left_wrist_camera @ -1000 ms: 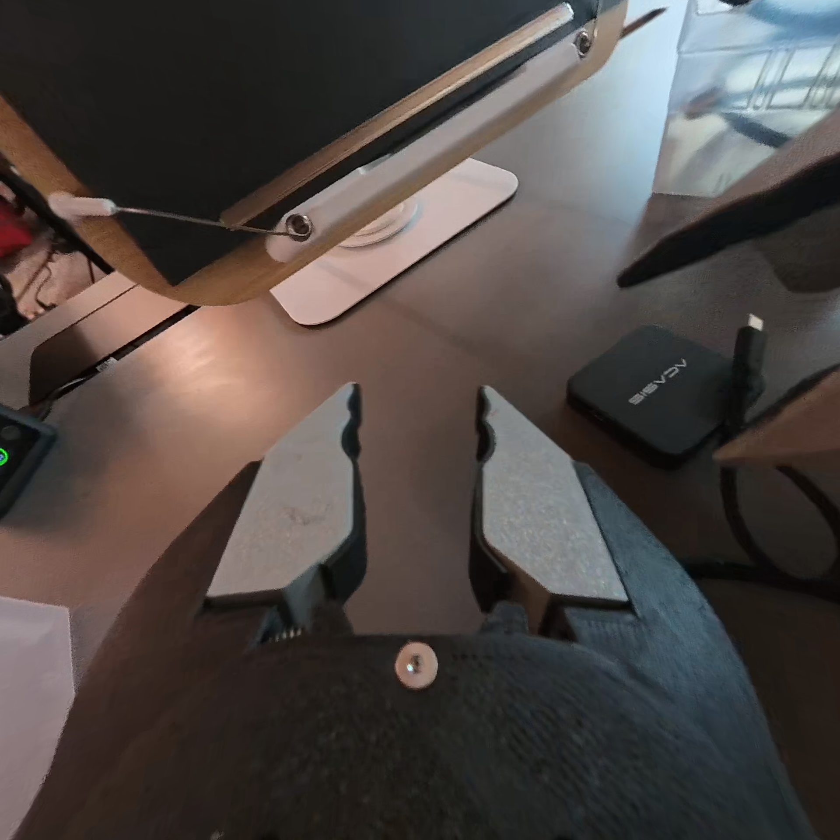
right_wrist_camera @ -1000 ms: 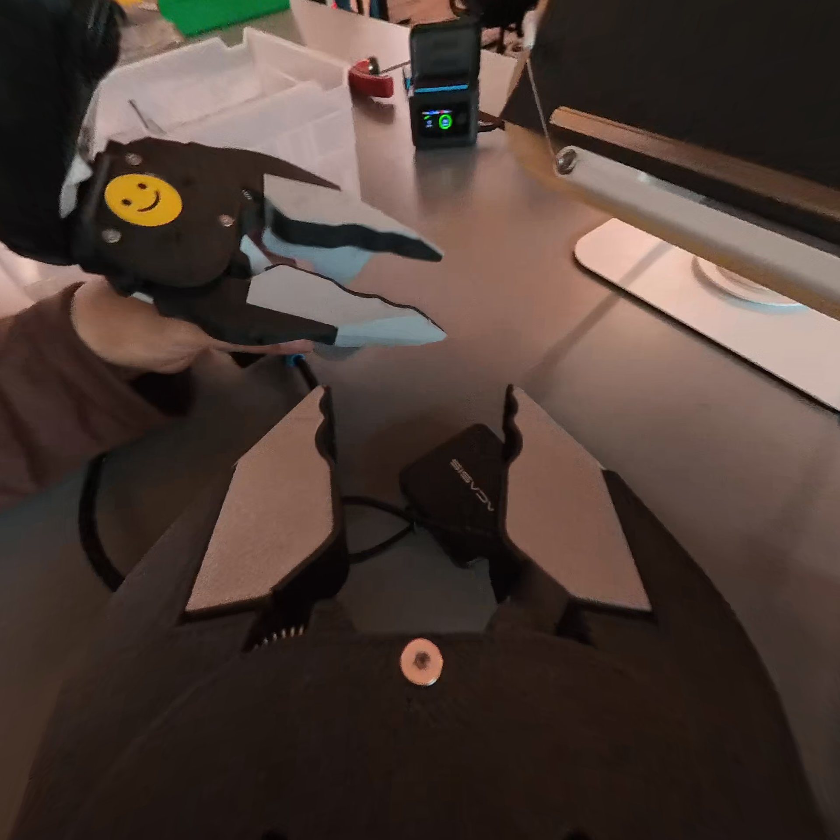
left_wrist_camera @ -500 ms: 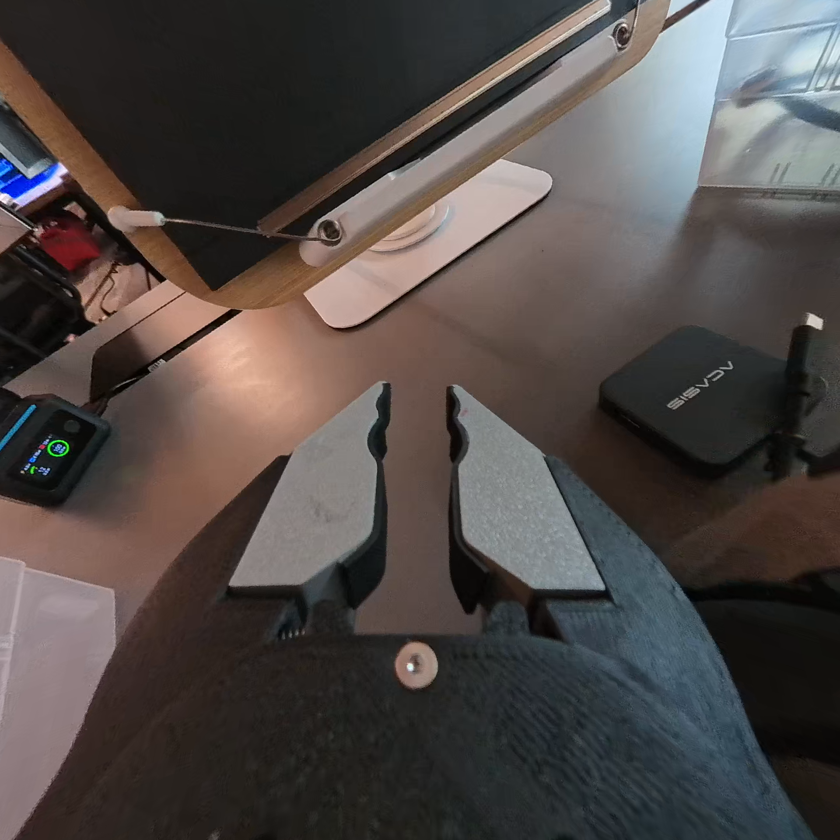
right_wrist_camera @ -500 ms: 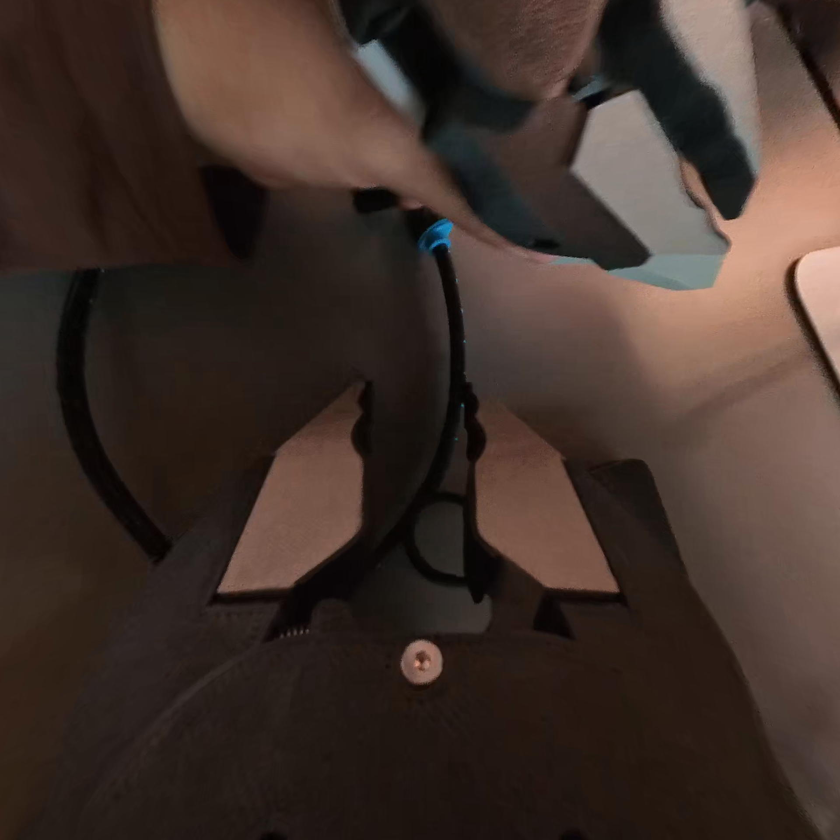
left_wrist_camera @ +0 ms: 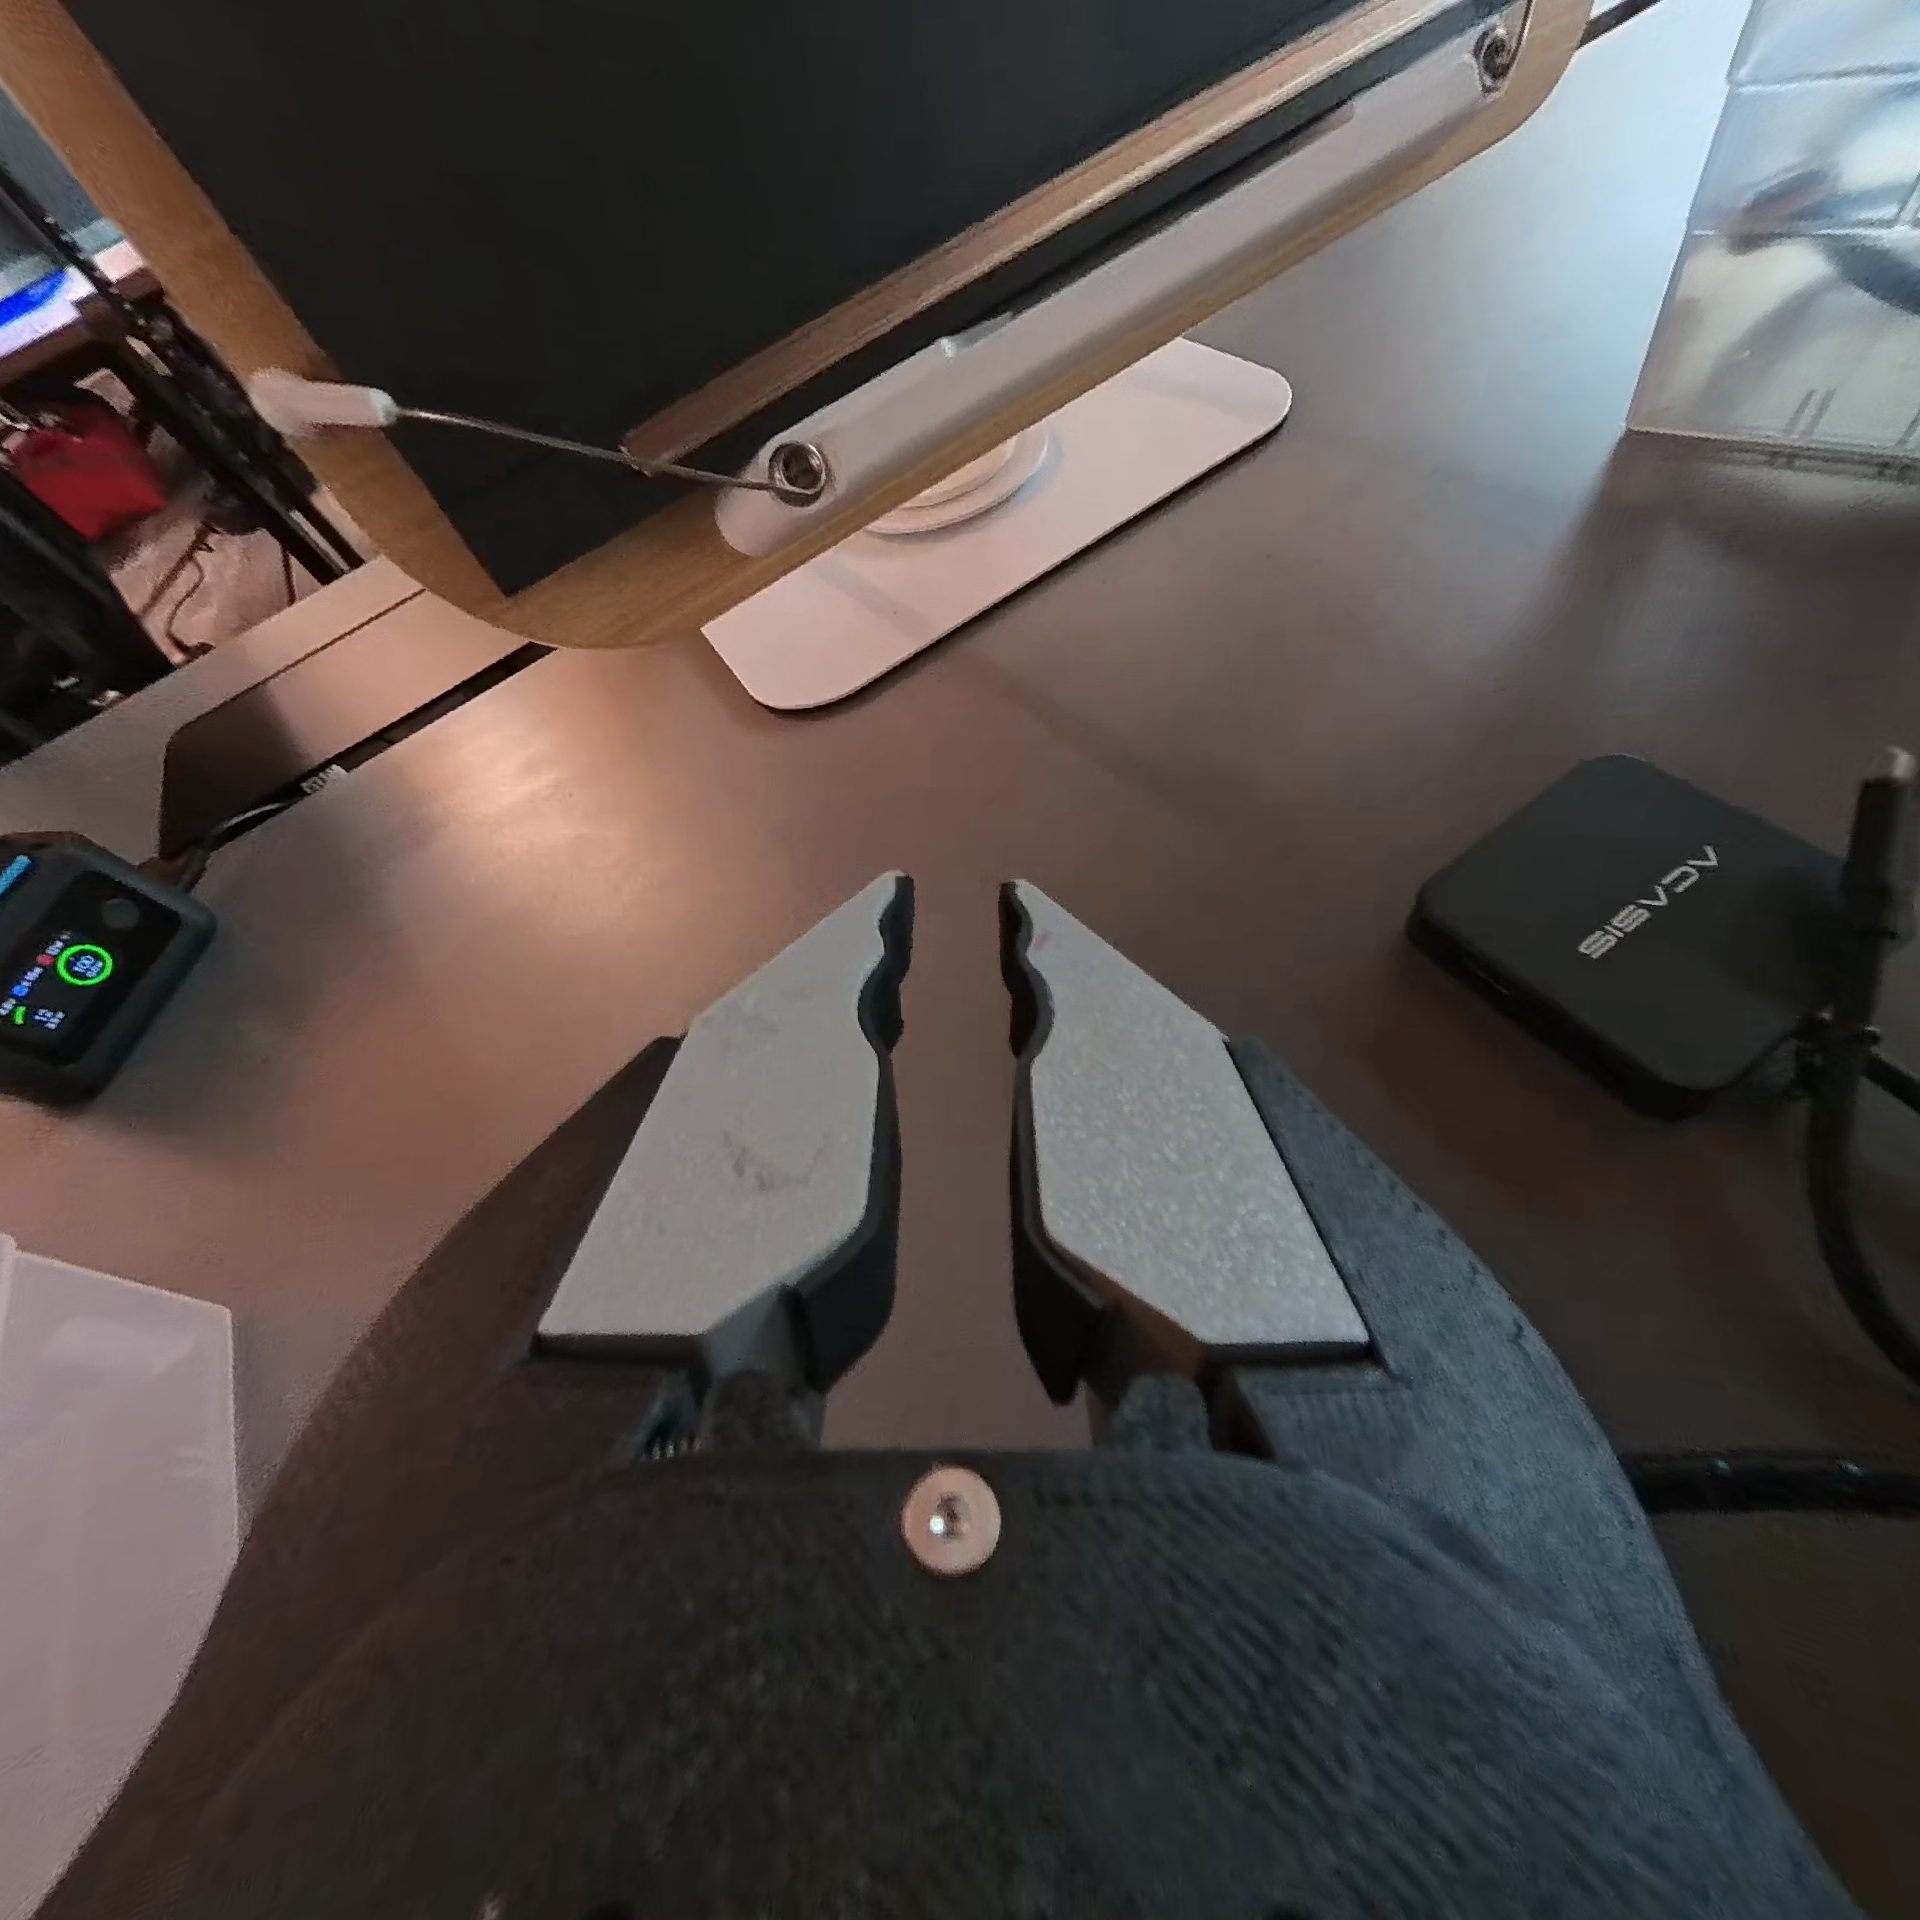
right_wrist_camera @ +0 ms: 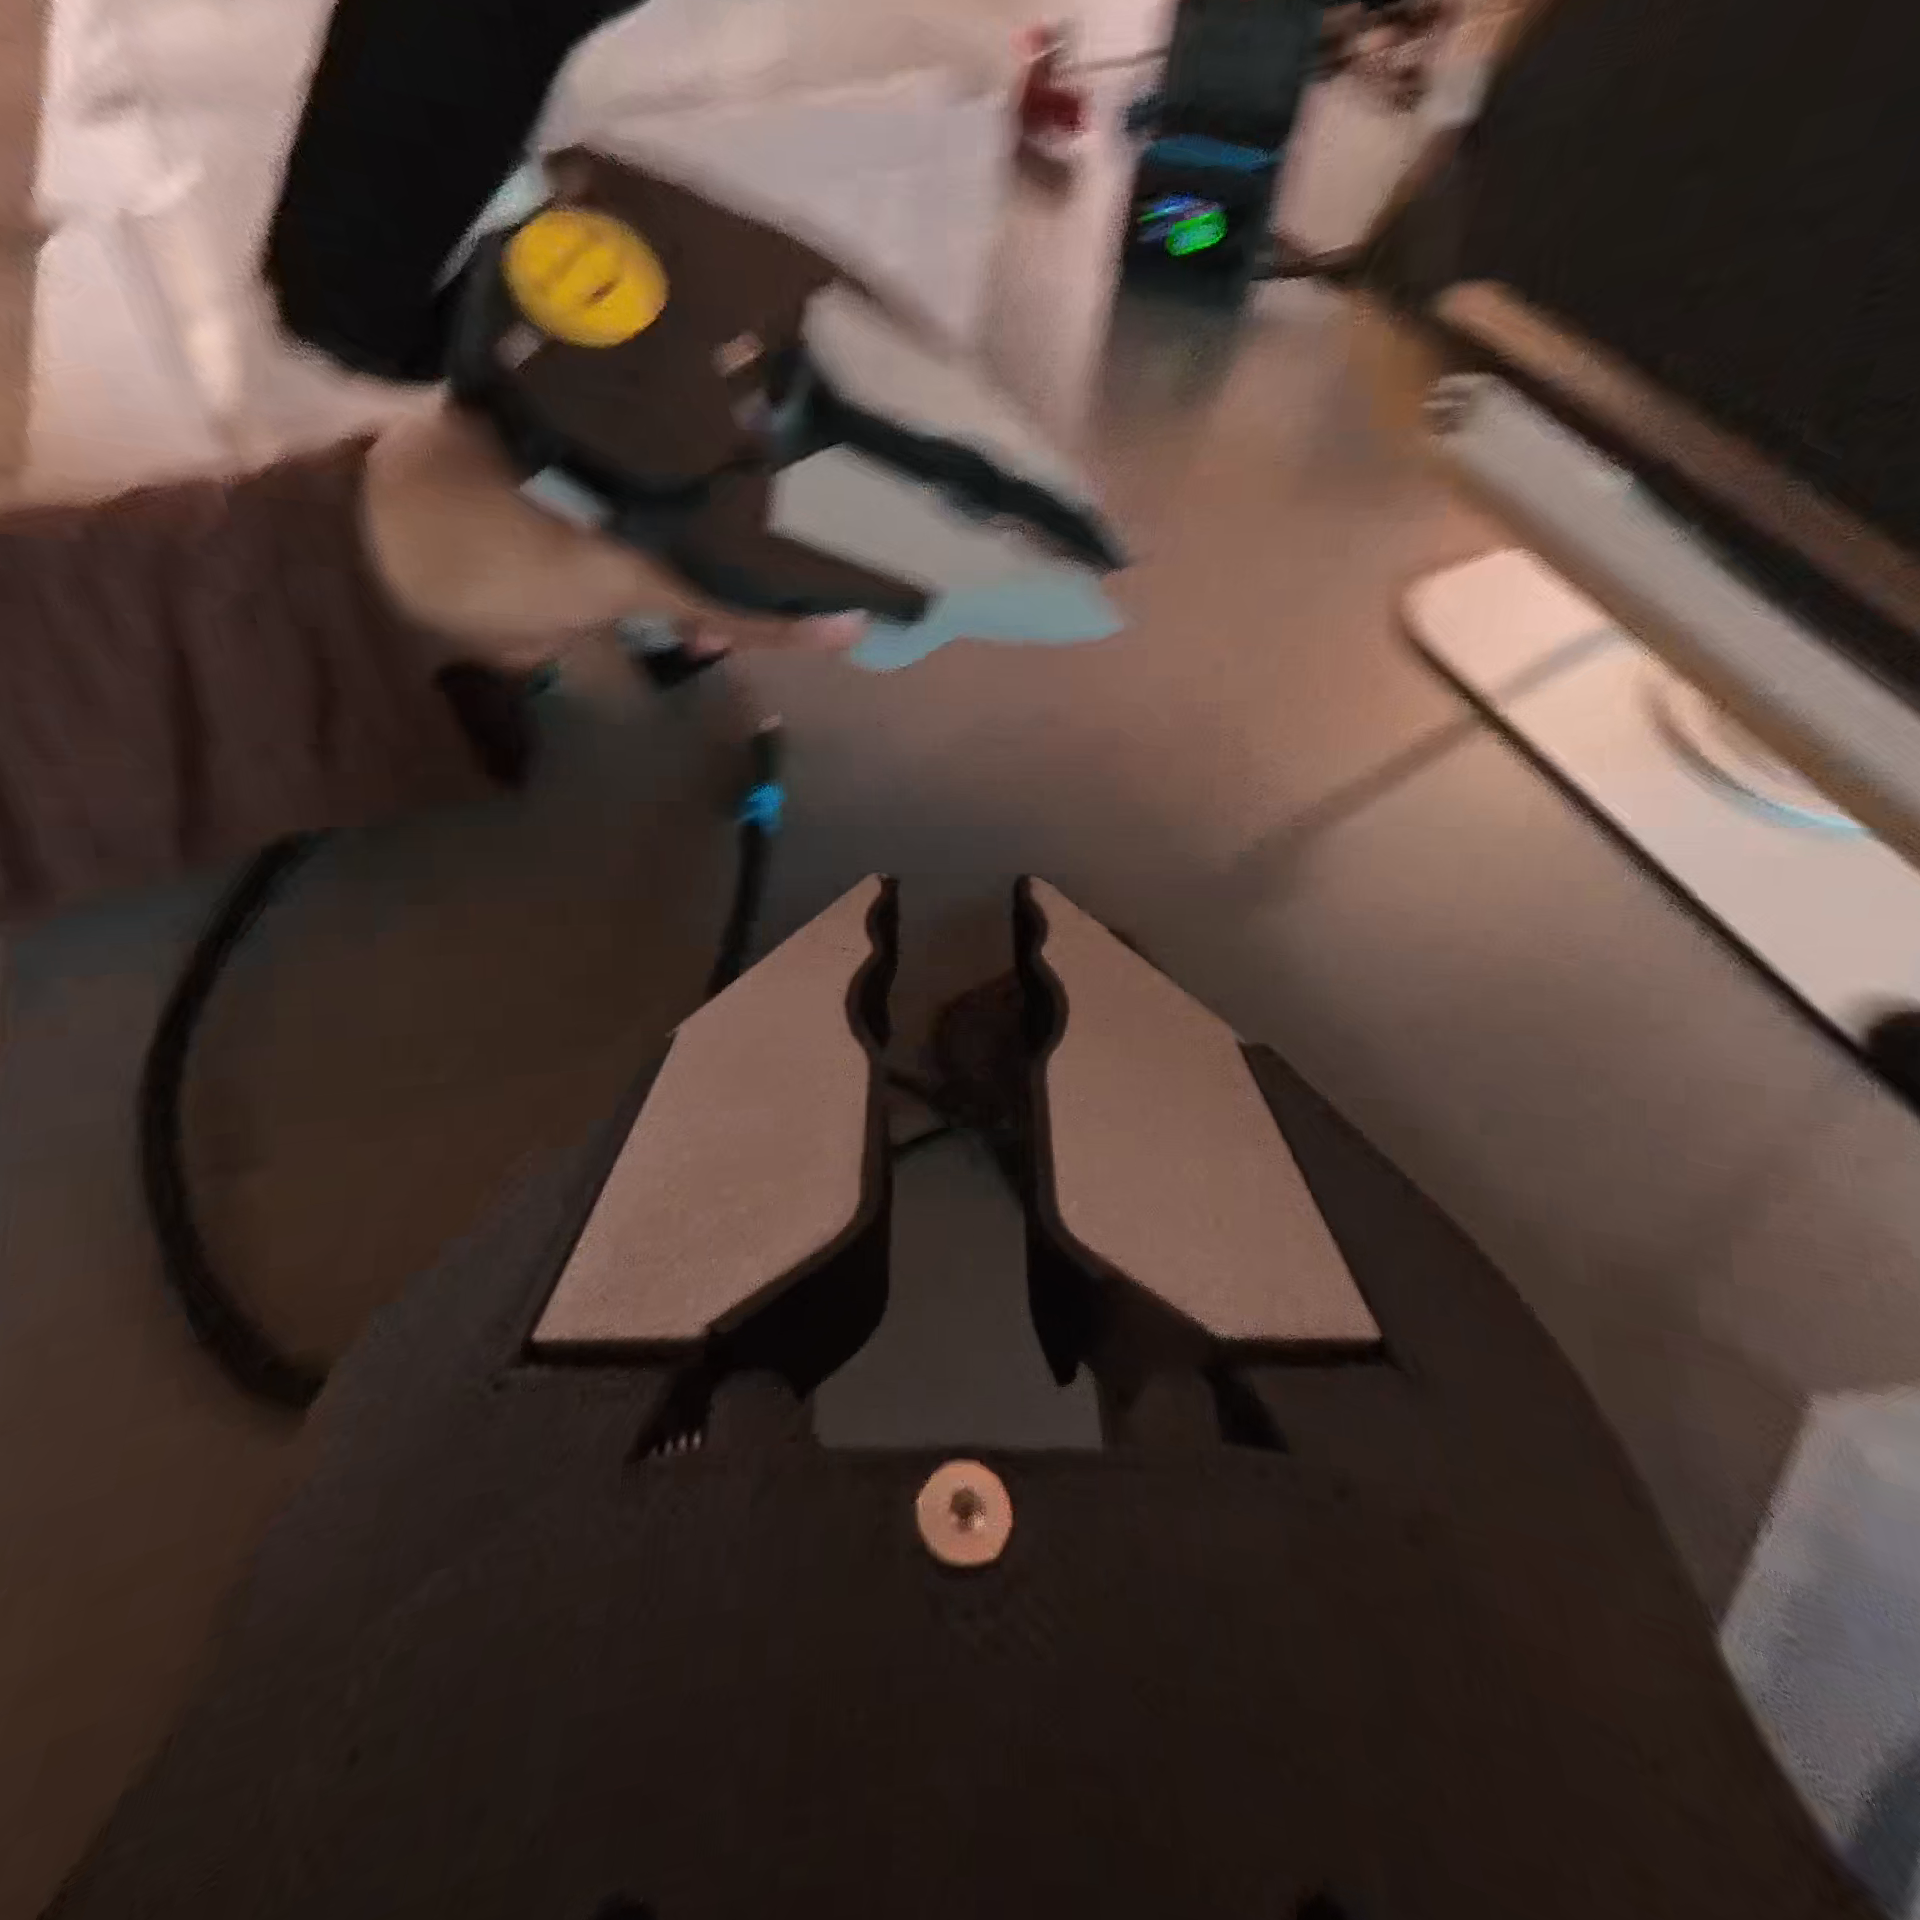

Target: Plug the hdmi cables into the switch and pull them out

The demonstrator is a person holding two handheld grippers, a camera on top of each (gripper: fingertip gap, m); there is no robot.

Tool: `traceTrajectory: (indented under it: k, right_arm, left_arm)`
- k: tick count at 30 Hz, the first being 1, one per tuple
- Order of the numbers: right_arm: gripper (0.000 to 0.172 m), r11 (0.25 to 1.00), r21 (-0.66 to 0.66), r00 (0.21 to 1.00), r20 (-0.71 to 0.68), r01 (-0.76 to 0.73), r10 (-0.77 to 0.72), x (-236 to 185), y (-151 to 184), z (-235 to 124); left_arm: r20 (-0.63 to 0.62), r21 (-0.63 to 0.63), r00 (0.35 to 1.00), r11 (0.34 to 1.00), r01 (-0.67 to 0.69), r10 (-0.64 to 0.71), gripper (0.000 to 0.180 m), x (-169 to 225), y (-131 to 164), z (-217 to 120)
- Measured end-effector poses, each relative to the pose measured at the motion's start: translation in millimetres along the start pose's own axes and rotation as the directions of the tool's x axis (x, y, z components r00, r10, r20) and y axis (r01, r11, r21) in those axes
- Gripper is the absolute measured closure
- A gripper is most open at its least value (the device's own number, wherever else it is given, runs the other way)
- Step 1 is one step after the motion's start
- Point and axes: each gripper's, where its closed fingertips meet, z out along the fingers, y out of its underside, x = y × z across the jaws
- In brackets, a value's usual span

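Observation:
In the left wrist view my left gripper (left_wrist_camera: 956, 894) hovers over the brown table (left_wrist_camera: 623, 883), its jaws a narrow gap apart with nothing between them. The black switch (left_wrist_camera: 1621, 925) lies to its right, with a black HDMI plug (left_wrist_camera: 1875, 842) sticking up beside it. The right wrist view is blurred. My right gripper (right_wrist_camera: 954, 888) also has a narrow gap, and the switch (right_wrist_camera: 982, 1039) shows through it on the table below, not gripped. A black cable with a blue band (right_wrist_camera: 764, 805) runs to its left. The left gripper (right_wrist_camera: 1117, 590) shows farther off.
A monitor (left_wrist_camera: 727, 260) on a white stand base (left_wrist_camera: 1039, 551) stands at the back. A small device with a lit screen (left_wrist_camera: 73, 977) sits at the left. A clear plastic box (left_wrist_camera: 1787, 260) is at the back right. Cable loops (right_wrist_camera: 177, 1143) lie on the table. Left tips to right tips: about 12 cm.
Both grippers' jaws have narrowed from wide open to a small gap, closing on nothing. The right gripper swung over the cable and back above the switch; its view is now motion-blurred.

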Motion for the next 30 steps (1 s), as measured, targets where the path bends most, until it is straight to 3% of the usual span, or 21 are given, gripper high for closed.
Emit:
traceTrajectory:
  k: [4, 9, 13, 15, 21, 23, 27, 30]
  right_arm:
    - [0.132, 0.984, -0.023, 0.969, -0.18, -0.175, 0.168, 46.2, 18.1, -6.5]
    - [0.098, 0.936, -0.15, 0.934, -0.213, -0.32, 0.285, 55.5, 52.2, 1.6]
    - [0.091, 0.906, -0.216, 0.926, -0.187, -0.365, 0.328, 47.1, 67.1, 12.8]
    - [0.075, 0.901, -0.231, 0.926, -0.183, -0.368, 0.331, 41.3, 69.5, 21.1]
    - [0.076, 0.919, -0.271, 0.943, -0.25, -0.286, 0.22, 29.6, 69.9, 36.1]
    - [0.086, 0.929, -0.289, 0.945, -0.291, -0.233, 0.146, 32.2, 70.5, 37.0]
    - [0.088, 0.92, -0.321, 0.962, -0.221, -0.225, 0.158, 25.1, 70.0, 35.8]
    - [0.088, 0.927, -0.207, 0.947, -0.138, -0.314, 0.29, 24.9, 52.7, 28.5]
  left_arm:
    - [-0.019, -0.036, 0.999, 0.999, -0.034, 0.033, 0.164, 8.1, 4.5, 2.2]
    - [-0.013, -0.038, 1.0, 0.999, -0.029, 0.029, 0.16, 7.7, 4.3, 2.6]
    - [-0.013, -0.036, 0.999, 0.999, -0.036, 0.035, 0.161, 7.8, 4.0, 2.9]
    - [0.001, -0.042, 0.998, 0.997, -0.065, 0.065, 0.161, 7.8, 5.0, 3.5]
    - [0.016, -0.055, 0.995, 0.993, -0.102, 0.103, 0.161, 8.7, 6.5, 4.8]
    - [0.016, -0.054, 0.994, 0.993, -0.106, 0.107, 0.161, 9.0, 6.5, 4.8]
    - [-0.015, 0.007, 0.979, 0.979, -0.203, 0.203, 0.163, 19.7, -0.6, 3.8]
    - [-0.036, 0.077, 0.954, 0.953, -0.294, 0.298, 0.159, 31.5, -7.1, 0.8]
